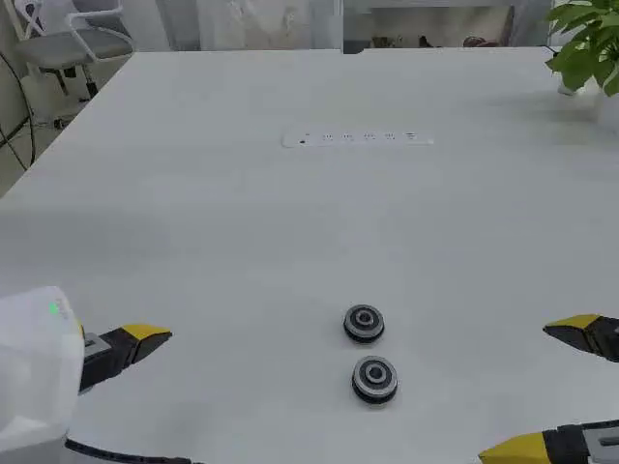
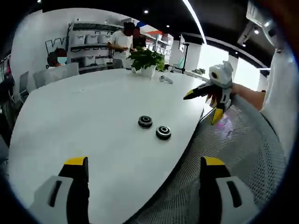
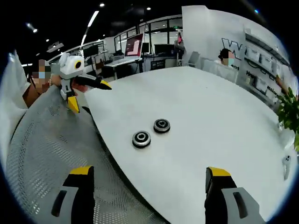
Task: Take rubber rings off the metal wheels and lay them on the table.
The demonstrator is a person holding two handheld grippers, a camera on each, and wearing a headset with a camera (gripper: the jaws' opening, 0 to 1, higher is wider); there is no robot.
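- The job looks to be at its very start: both wheels sit on the counter [image 1: 290, 242], each with its dark rubber ring [image 1: 375, 395] on the rim as far as I can judge, and neither wheel is gripped
- The far wheel [image 1: 364, 324] and the near wheel [image 1: 374, 378] lie flat in the lower middle of the head view, a little right of centre, close to each other but not touching
- Both gripper views have the pair near the middle of the frame, close to the counter's edge
- The left hand-held gripper [image 2: 145, 163] has its yellow-tipped jaws spread wide at the bottom of its own view and holds nothing
- In the head view one of its jaws pokes in at the lower left, well apart from the wheels
- The right hand-held gripper [image 3: 149, 171] is just as wide open and empty, and in the head view its two jaws enter at the lower right corner
- Next, I would say, one hand-held gripper has to come in and pin a wheel while the other narrows to a fine pinch on the ring's edge and peels it off
- The ring looks thin and snug, and a loose wheel could slide or roll
- The one container is a white pot [image 1: 571, 87] at the upper right of the head view, holding a leafy plant [image 1: 585, 39]; it is far from the wheels and has no part in the job
- A power strip [image 1: 358, 138] lies in the upper middle, well beyond the wheels
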